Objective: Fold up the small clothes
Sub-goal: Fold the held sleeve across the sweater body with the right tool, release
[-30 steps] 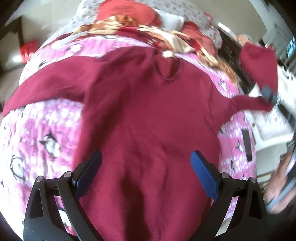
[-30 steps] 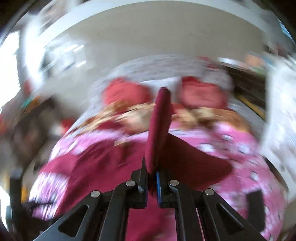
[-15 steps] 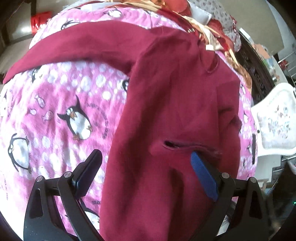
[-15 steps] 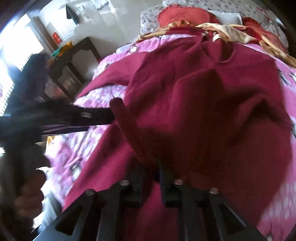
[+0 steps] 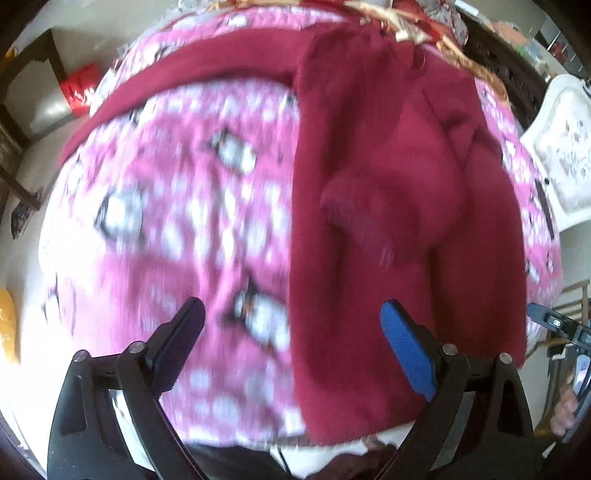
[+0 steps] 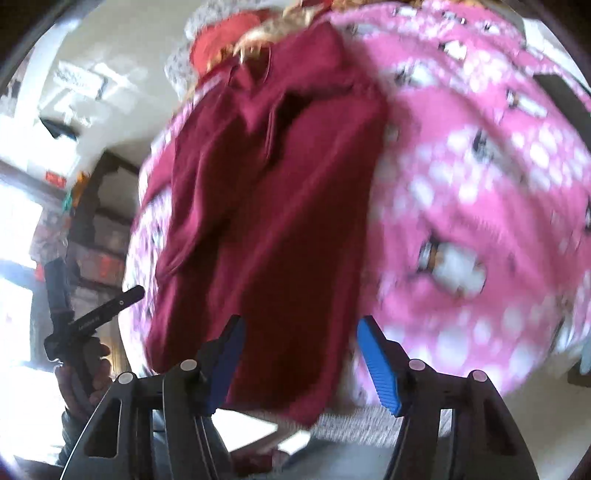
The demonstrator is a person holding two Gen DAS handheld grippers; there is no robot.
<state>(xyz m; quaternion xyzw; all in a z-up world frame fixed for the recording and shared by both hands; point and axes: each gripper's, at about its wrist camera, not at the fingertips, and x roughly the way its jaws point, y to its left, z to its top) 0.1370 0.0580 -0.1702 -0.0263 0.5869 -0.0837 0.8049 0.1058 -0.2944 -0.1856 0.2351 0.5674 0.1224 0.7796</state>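
A dark red long-sleeved top lies on a bed covered by a pink penguin blanket. One sleeve lies folded over its body, and the other sleeve stretches out to the left. My left gripper is open and empty, above the top's hem and the blanket. My right gripper is open and empty over the hem of the top near the bed's edge. The left gripper's handle shows in the right wrist view.
Pillows and a patterned cloth lie at the head of the bed. A white chair stands to the right of the bed. A dark table and a red bag are on the floor to the left.
My right gripper let go of the sleeve, which now lies folded across the top, and opened. Both grippers drew back toward the foot of the bed.
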